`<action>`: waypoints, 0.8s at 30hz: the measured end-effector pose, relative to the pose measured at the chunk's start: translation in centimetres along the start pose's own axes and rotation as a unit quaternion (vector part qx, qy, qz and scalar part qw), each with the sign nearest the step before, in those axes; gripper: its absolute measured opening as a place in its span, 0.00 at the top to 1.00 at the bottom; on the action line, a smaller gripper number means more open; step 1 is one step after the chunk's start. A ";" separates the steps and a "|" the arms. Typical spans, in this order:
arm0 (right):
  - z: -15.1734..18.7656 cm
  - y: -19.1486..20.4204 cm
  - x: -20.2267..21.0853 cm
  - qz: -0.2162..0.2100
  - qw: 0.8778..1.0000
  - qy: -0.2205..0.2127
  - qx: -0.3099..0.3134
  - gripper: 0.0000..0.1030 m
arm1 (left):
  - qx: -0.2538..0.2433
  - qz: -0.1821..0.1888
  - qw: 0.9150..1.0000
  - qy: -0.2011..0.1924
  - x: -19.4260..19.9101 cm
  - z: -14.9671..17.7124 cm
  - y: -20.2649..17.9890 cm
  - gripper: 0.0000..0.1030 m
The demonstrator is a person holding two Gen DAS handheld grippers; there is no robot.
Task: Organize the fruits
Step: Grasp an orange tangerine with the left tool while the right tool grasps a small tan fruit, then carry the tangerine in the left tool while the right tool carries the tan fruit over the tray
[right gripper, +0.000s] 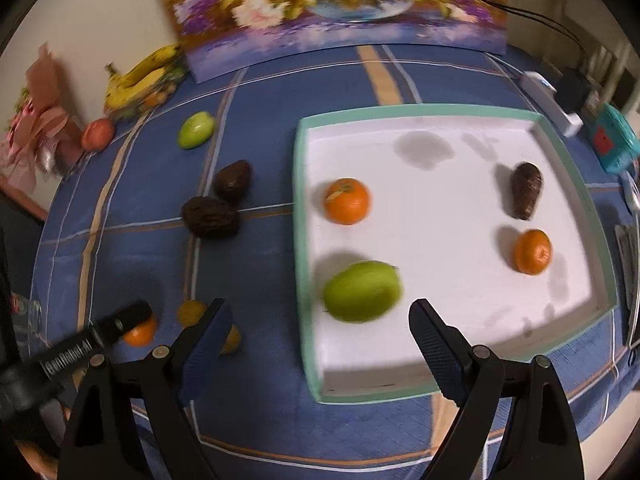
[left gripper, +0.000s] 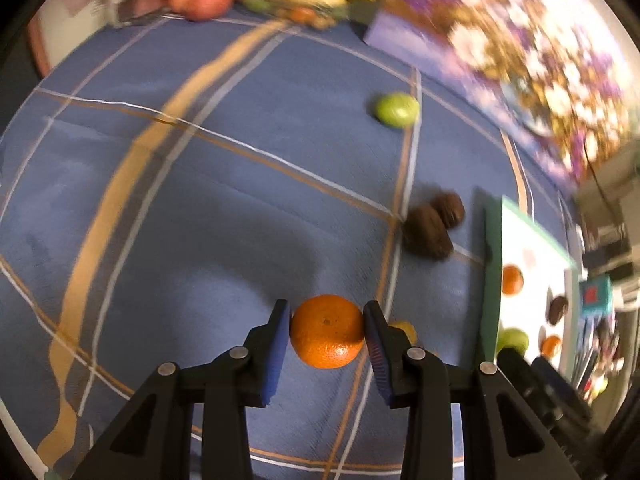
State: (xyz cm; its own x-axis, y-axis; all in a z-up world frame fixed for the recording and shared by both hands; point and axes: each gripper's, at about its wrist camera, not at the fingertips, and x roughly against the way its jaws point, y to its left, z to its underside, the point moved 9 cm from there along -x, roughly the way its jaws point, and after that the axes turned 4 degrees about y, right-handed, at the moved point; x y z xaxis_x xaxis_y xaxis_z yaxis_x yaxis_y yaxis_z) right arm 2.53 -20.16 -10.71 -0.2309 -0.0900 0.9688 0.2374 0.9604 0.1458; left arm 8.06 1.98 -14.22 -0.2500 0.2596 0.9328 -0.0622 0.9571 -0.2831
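We hold a gripper in each hand. Our left gripper (left gripper: 326, 334) squeezes an orange (left gripper: 327, 331) between its two blue pads (left gripper: 278, 346). Both pads touch the orange, one on each side. The orange is low over the blue cloth (left gripper: 180, 208), and we cannot tell if it sits on the cloth or is lifted a bit. A small yellow fruit (left gripper: 404, 330) peeks out just behind the right pad.

Our right gripper (right gripper: 316, 336) is wide open and holds nothing. It hangs over the near edge of the white tray (right gripper: 440, 208), which has a green rim. Inside the tray we see a big green fruit (right gripper: 362, 291) near the front left corner, just ahead of the open fingers. It looks blurry. Behind it sits an orange fruit with a leaf (right gripper: 346, 201). On the far right side of the tray there is a brown fruit (right gripper: 527, 190) and another small orange one (right gripper: 533, 251) just in front of it.

On the cloth, left of the tray, two dark brown fruits (right gripper: 220, 202) lie touching each other. A green fruit (right gripper: 196, 129) sits farther back by itself. Bananas (right gripper: 140, 76) and a red fruit (right gripper: 97, 133) rest at the far edge, near a flower painting (right gripper: 340, 4). In the right view, our left gripper covers part of the orange it holds.
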 end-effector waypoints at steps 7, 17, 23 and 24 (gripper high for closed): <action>0.3 4.2 -1.0 -0.026 0.999 0.001 0.044 0.21 | 0.046 0.005 0.998 -0.035 1.6 -1.6 2.2 0.62; 2.2 7.8 -3.6 -0.026 0.995 0.043 0.090 0.55 | 0.058 0.012 0.998 -0.036 1.3 -1.7 2.1 0.62; 3.1 7.6 -5.2 -0.010 0.993 0.072 0.095 0.63 | 0.058 0.014 0.998 -0.029 1.0 -1.5 2.0 0.62; 3.2 7.5 -5.5 -0.009 0.993 0.077 0.095 0.67 | 0.058 0.013 0.998 -0.028 1.0 -1.5 2.0 0.62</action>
State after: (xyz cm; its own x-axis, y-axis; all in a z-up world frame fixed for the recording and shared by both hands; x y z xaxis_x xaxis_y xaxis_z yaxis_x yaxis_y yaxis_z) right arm 2.55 -11.58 -15.58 -0.0838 -0.1335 0.9875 0.0495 0.9892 0.1379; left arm 9.11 4.37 -13.58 -0.3062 0.2744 0.9116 -0.1659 0.9275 -0.3349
